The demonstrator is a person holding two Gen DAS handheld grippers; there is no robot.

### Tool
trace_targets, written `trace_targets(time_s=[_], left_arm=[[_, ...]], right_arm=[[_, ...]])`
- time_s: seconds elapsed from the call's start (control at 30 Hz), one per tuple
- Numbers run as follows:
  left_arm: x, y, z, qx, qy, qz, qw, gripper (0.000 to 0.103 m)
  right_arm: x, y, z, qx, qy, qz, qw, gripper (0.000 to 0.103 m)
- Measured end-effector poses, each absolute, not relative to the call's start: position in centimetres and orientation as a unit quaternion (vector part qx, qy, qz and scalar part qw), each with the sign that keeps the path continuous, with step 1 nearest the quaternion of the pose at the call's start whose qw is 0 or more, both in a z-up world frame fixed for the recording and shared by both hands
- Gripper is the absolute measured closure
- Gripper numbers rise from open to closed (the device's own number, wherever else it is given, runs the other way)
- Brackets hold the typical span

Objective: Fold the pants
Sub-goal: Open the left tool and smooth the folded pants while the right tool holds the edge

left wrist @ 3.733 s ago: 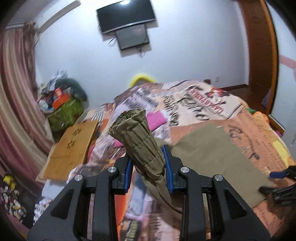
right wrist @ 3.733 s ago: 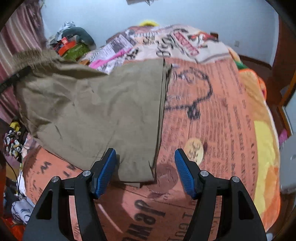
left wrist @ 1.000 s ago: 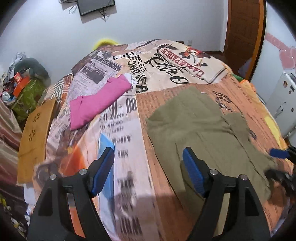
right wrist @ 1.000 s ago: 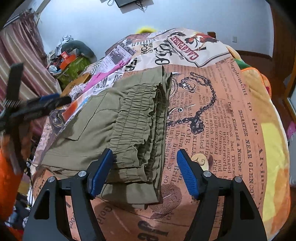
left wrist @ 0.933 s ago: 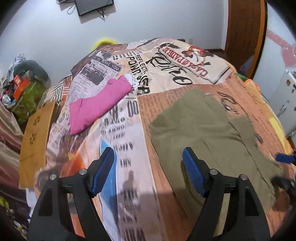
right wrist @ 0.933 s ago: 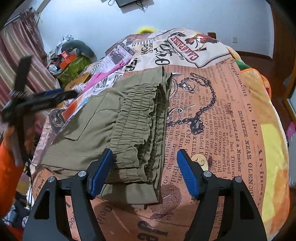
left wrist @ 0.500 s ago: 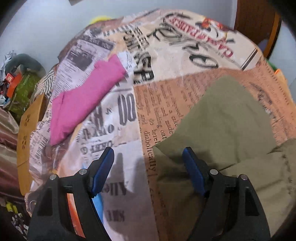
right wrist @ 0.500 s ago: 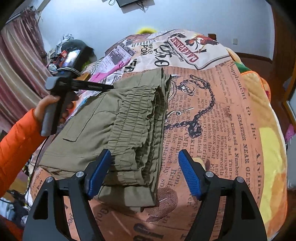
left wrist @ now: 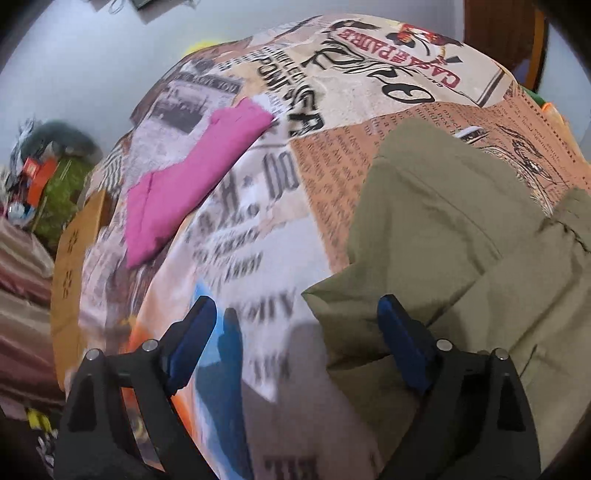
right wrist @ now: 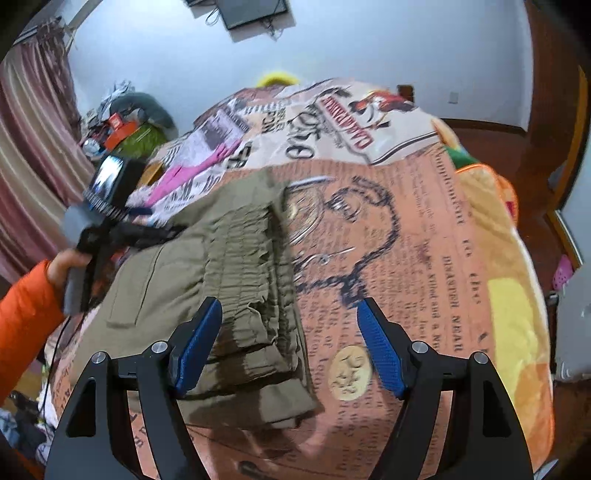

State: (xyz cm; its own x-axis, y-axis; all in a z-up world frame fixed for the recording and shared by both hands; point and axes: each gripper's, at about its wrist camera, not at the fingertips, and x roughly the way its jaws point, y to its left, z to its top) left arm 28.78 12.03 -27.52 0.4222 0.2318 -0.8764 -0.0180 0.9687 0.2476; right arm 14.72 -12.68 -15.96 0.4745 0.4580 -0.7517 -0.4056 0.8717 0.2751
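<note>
Olive-green pants [left wrist: 454, 251] lie folded on the printed bedspread [left wrist: 266, 206], their gathered waistband [right wrist: 243, 266] on top. My left gripper [left wrist: 295, 343] hovers low over the folded left corner of the pants. Its jaws are opening, and the corner lies between the fingers without the pads pressing on it. From the right wrist view, that left gripper [right wrist: 147, 230] shows at the far left edge of the pants, held by a hand in an orange sleeve. My right gripper [right wrist: 288, 347] stands open above the near right corner of the waistband, nothing gripped.
A folded pink garment [left wrist: 192, 181] lies on the bed's far left. A wooden board [left wrist: 74, 266] leans at the left bedside, with a pile of clutter [right wrist: 125, 125] beyond. A wall screen [right wrist: 255, 11] hangs above. A wooden door frame [right wrist: 561, 110] stands on the right.
My left gripper has come down toward the left corner of the folded pants and its jaws have widened. Much earlier it held the waistband up; the pants now lie folded on the bed. The right gripper has barely moved.
</note>
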Motion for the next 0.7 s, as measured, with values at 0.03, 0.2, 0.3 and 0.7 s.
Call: trace_targets(time_s=[0.03,0.2,0.3,0.7], left_arm=[[28.1,12.3,-27.3,0.092,0.532,0.077,0.838,0.013],[23.7,12.9,-26.2,0.045,0.535,0.081,0.840,0.013],[21.5,12.3,-25.6,0.035,0.535,0.078,0.841,0.013],[14.7,9.9,-24.3,-0.020,0.526,0.054,0.848,0.013]], right_arm=[[14.8,-12.9,-15.8,0.032,0.445,0.248,0.860,0.031],[14.3,-13.9,-14.9,0.034,0.438,0.238,0.866,0.030],[13.4,-14.1,-14.3,0.025,0.433,0.238,0.869,0.030],[11.2,-12.9,-16.4,0.005,0.463,0.256,0.849,0.030]])
